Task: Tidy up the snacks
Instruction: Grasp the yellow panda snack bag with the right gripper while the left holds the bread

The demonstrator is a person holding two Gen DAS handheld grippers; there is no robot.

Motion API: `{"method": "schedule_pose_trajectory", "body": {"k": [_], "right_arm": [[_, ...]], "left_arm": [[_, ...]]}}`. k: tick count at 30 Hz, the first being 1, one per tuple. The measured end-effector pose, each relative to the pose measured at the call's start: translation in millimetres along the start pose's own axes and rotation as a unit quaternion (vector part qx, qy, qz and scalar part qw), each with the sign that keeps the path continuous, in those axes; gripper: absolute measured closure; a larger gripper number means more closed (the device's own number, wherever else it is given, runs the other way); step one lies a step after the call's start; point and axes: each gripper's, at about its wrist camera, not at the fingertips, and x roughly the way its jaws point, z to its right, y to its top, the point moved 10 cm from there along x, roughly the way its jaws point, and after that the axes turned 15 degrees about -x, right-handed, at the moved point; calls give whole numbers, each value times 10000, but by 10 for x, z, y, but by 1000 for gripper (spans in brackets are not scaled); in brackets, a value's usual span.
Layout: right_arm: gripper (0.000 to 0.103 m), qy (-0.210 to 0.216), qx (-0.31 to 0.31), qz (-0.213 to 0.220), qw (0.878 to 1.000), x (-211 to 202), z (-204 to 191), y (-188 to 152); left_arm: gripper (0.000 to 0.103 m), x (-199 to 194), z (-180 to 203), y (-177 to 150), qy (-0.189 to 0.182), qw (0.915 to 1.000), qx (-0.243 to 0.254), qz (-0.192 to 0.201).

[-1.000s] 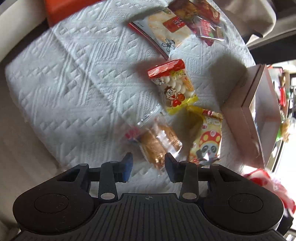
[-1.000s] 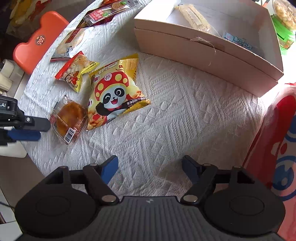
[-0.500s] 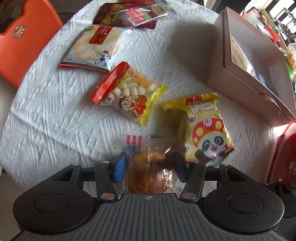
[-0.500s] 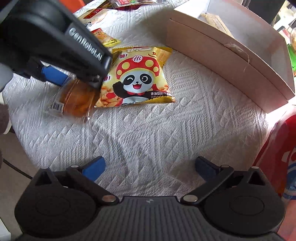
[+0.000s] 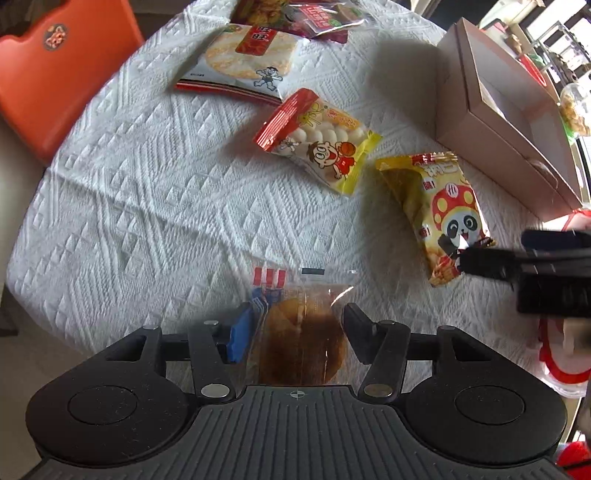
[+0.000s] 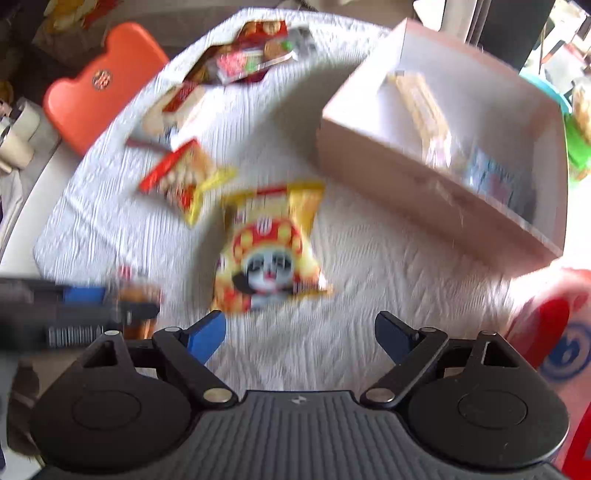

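Observation:
My left gripper [image 5: 297,326] is shut on a clear-wrapped brown pastry [image 5: 301,341], held between its fingers just above the white tablecloth [image 5: 147,206]. The pastry also shows, blurred, in the right wrist view [image 6: 138,295]. My right gripper [image 6: 299,334] is open and empty above the cloth, just short of the yellow panda snack bag [image 6: 267,251], which also shows in the left wrist view [image 5: 441,218]. A red-and-yellow bag of white balls [image 5: 319,142] lies beyond it. The open cardboard box [image 6: 417,177] stands at the right with a few packets inside.
A rice-cracker pack [image 5: 245,62] and dark red packets [image 5: 314,14] lie at the far side of the table. An orange chair [image 5: 55,74] stands at the far left. A red-and-white bag [image 6: 554,332] sits at the right edge.
My left gripper has closed on the pastry and lifted it slightly. My right gripper has swung to face the panda bag, and its view is motion-blurred.

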Motion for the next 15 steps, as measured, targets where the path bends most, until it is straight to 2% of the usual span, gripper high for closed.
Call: {"method": "schedule_pose_trajectory", "body": {"k": [3, 5, 7, 9, 11, 15], "right_arm": [[14, -182, -62, -303, 9994, 225, 18, 184], [14, -123, -116, -677, 9976, 461, -4, 253], [14, -2, -120, -813, 9966, 591, -57, 277], [21, -3, -138, -732, 9972, 608, -89, 334], [47, 15, -258, -644, 9976, 555, -122, 369], [58, -217, -495, -624, 9966, 382, -36, 317]], "left_arm": [[42, -10, -7, -29, 54, 10000, -72, 12], [42, 3, 30, -60, 83, 9999, -145, -13], [42, 15, 64, -88, 97, 9999, -117, -56], [42, 55, 79, -56, 99, 9999, -65, -84], [40, 126, 118, -17, 106, 9999, -33, -120], [30, 199, 229, 19, 130, 9995, 61, -275]]}}
